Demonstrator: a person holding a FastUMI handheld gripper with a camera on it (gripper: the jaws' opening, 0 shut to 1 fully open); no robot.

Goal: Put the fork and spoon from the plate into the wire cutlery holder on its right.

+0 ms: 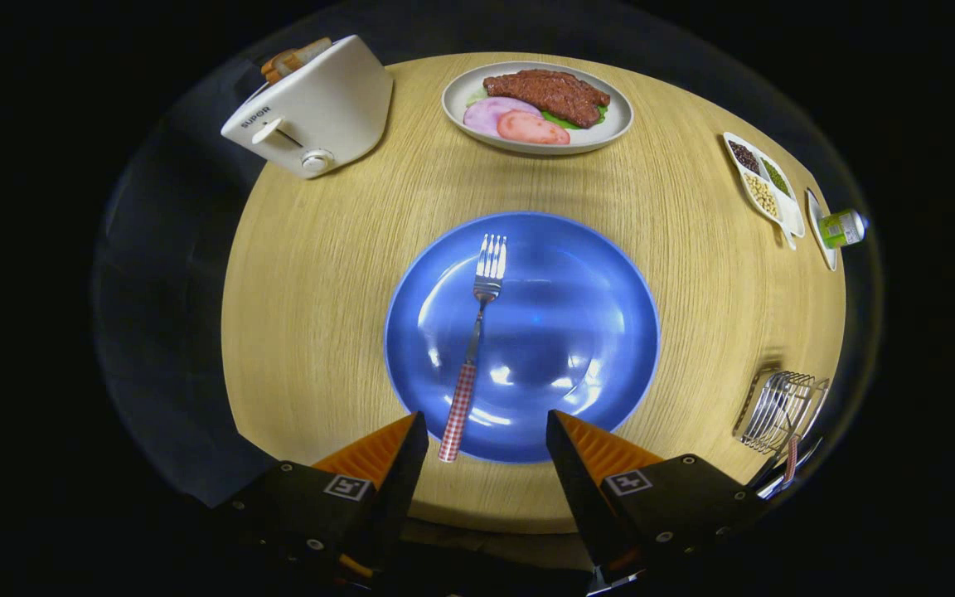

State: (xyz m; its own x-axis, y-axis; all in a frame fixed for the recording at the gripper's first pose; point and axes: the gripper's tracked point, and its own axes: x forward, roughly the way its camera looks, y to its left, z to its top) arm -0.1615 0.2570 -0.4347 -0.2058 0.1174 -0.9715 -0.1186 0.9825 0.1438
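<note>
My gripper (486, 427) hangs above the near edge of the round wooden surface (320, 290), its fingers spread wide apart with nothing held between them. Just ahead of them sits the blue plate (577, 332), and the fork (473, 348) lies on its left half, tines pointing away from me and its red-and-white checked handle reaching back over the plate's near rim, ending in the gap between my fingers, closer to the left one and touching neither. Off to the right, near the surface's edge and well apart from the plate, stands the wire cutlery holder (780, 410); a red checked handle (791, 463) pokes out at its near side, though I cannot tell which utensil it belongs to. Beyond the blue plate, at the far side, rests a white plate of food (537, 108) with a slab of meat and some slices. A white toaster (312, 108) stands at the far left with bread in its slots. At the far right is a small divided dish of beans (763, 186), and a green-labelled bottle (842, 228) lies just beyond it.
</note>
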